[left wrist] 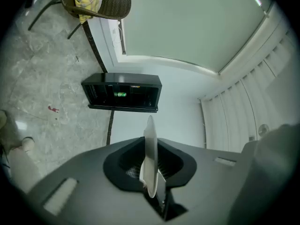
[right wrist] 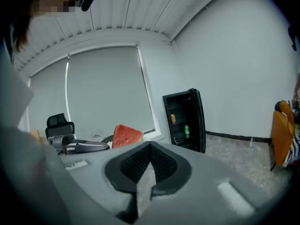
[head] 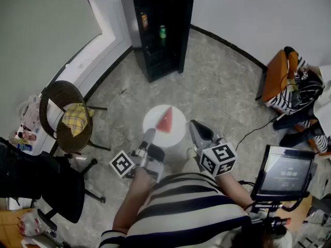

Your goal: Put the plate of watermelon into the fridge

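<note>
A white plate (head: 154,122) with a red watermelon wedge (head: 165,122) is held over the floor in front of me. My left gripper (head: 150,134) is shut on the plate's near rim. In the left gripper view the plate (left wrist: 150,158) shows edge-on between the jaws. My right gripper (head: 193,124) hovers beside the plate's right rim, jaws shut, nothing in them. The right gripper view shows the watermelon (right wrist: 125,136) to the left, past its tips (right wrist: 150,146). The black fridge (head: 160,30) stands open ahead against the wall, also seen as the fridge (left wrist: 122,93) and the fridge (right wrist: 185,121).
An orange can (head: 144,20) and a green can (head: 162,31) stand on the fridge shelves. A wicker chair (head: 67,118) with a yellow cloth is at the left, a black office chair (head: 36,180) below it. An orange chair (head: 282,76) with clothes and a screen (head: 287,172) are at the right.
</note>
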